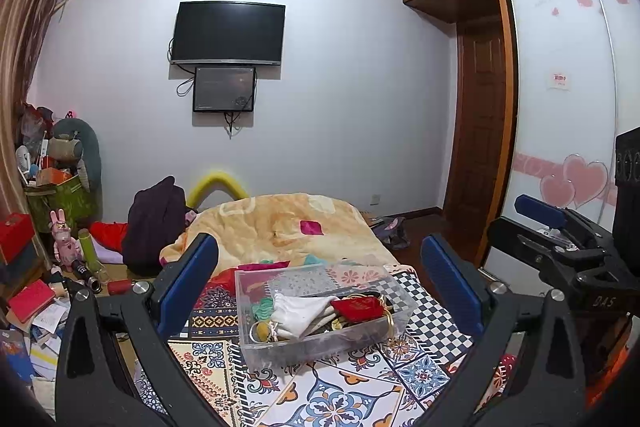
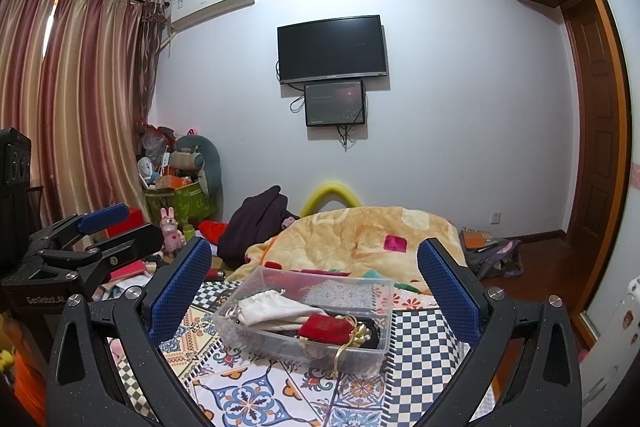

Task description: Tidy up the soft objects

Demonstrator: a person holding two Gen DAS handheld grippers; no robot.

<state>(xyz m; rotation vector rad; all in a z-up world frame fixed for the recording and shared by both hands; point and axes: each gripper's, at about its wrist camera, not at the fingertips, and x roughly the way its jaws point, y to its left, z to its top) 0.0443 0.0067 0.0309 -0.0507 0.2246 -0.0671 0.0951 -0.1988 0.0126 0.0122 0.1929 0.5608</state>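
Nearest, the left gripper (image 1: 320, 283) and right gripper (image 2: 314, 287) hover spread wide and empty above the patterned bedspread (image 2: 256, 399). Between their fingers sits the clear plastic box (image 1: 320, 343), holding a white pouch (image 2: 276, 307), a red pouch (image 2: 326, 327) and gold cords (other contents indistinct). Farther off lies a beige blanket (image 1: 280, 223). Judged step: sorting apparently near complete or pausing; the next move calls for locating any loose soft item.
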